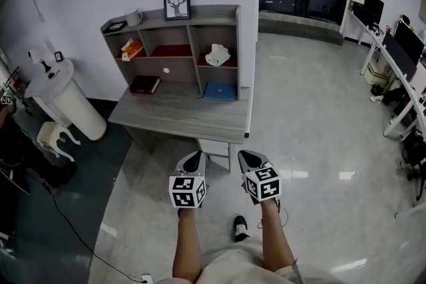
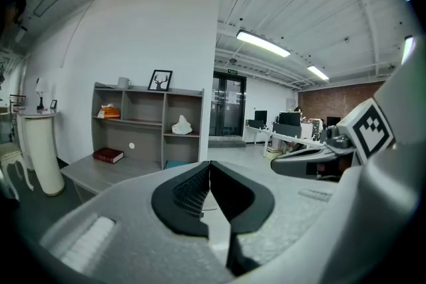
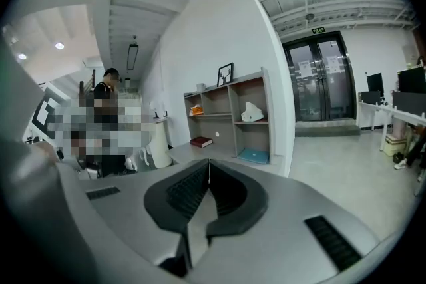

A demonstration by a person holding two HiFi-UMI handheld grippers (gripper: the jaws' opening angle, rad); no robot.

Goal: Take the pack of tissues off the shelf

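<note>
Well back from the desk (image 1: 180, 113), both grippers hang empty.
The left gripper (image 1: 195, 156) and right gripper (image 1: 245, 157) have their jaws pressed together on nothing and are held low, side by side, likely because no reach has begun. The pack of tissues (image 1: 217, 55) sits in the upper right compartment of the shelf (image 1: 200, 12), along the desk's back edge.

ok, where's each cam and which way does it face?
Head view: on the head, steeply down at the shelf; forearms, left gripper, right gripper show.
Left gripper view: on that gripper, level toward the shelf; own shut jaws, right gripper beside.
Right gripper view: on that gripper, same heading; own shut jaws.
Shared: all show the pack of tissues on the shelf.
</note>
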